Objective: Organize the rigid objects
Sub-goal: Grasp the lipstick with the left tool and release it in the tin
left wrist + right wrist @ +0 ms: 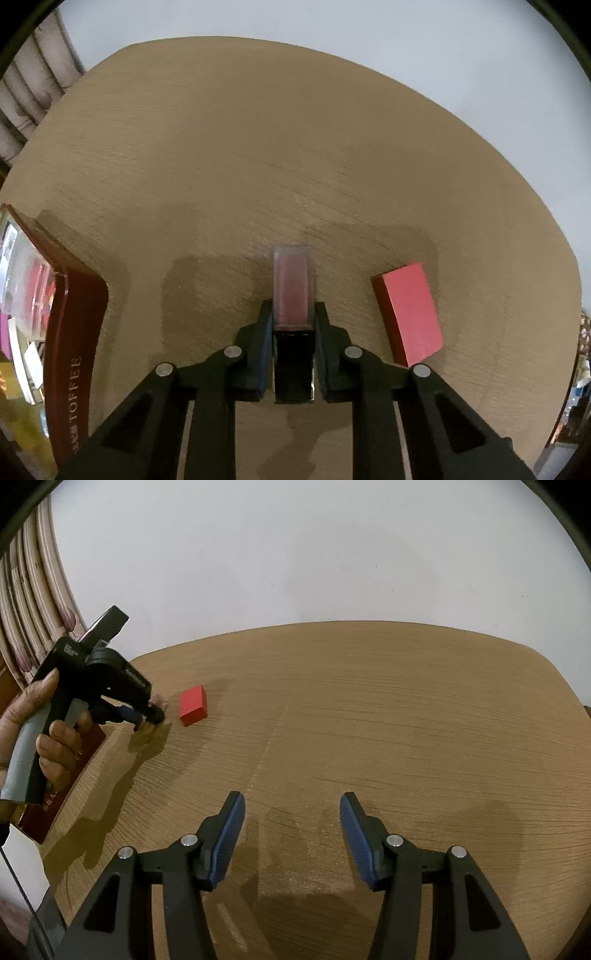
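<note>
While the left hand-held gripper [293,325] clamps a lipstick tube [293,291], the right hand-held gripper [291,830] gapes.

A round-cornered wooden table [369,720] with fine grain lines carries everything, and a plain white wall [295,554] stands behind its far edge. Past the table's left edge, pale ribbed panels [33,590] rise, perhaps a curtain or radiator; the fisheye bends them too much to tell. Beyond the right edge lies a blurred patch of clutter [581,354].
</note>
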`<state>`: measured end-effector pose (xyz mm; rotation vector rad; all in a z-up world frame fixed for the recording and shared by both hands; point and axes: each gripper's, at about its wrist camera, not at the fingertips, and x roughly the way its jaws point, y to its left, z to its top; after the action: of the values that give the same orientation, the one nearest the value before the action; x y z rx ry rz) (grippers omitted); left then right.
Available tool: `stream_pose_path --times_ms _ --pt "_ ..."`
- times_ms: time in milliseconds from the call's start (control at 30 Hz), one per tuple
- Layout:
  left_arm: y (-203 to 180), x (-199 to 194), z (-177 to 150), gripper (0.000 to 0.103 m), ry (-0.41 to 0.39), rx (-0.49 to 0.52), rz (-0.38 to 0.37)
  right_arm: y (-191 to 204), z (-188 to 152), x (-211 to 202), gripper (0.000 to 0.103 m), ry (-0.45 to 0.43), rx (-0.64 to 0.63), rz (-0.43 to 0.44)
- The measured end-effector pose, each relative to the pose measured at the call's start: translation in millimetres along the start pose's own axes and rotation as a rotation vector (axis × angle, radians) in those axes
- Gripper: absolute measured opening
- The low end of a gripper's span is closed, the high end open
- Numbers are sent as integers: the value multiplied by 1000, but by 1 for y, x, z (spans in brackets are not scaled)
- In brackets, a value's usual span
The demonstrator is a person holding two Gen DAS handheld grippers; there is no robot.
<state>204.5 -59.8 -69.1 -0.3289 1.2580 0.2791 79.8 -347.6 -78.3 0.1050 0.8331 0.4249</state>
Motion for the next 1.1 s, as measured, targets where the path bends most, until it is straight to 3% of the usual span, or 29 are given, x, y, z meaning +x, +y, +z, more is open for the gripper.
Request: stream_pose_path --times_ms 100,300,400,533,567,633,767,833,1000,1100 --pt "-4 -9 -15 17 -19 43 -14 -2 0 -1 55 -2 8 2" --pt "-3 -77 -81 17 -146 196 -78 -4 2 0 55 6 15 -10" --pt "29 -111 -109 17 -154 219 -121 -4 1 1 55 14 18 -25" --pt "95 -147 -132 17 -179 205 -72 -2 2 8 55 40 12 -53" --pt "134 -150 -129 17 -165 197 -63 0 2 10 55 47 8 -59" --pt "169 -152 -121 17 -121 188 -50 1 3 13 55 57 2 -73" --pt "207 -130 -134 17 -66 216 -3 5 2 17 55 65 -12 -91" --pt "231 -124 -135 17 -23 235 -28 7 3 19 55 70 -24 -105" --pt "237 -111 -143 17 -2 288 -57 14 3 23 55 78 -49 -138" --pt "239 -107 -137 17 -7 302 -24 19 2 25 63 86 -66 -144"
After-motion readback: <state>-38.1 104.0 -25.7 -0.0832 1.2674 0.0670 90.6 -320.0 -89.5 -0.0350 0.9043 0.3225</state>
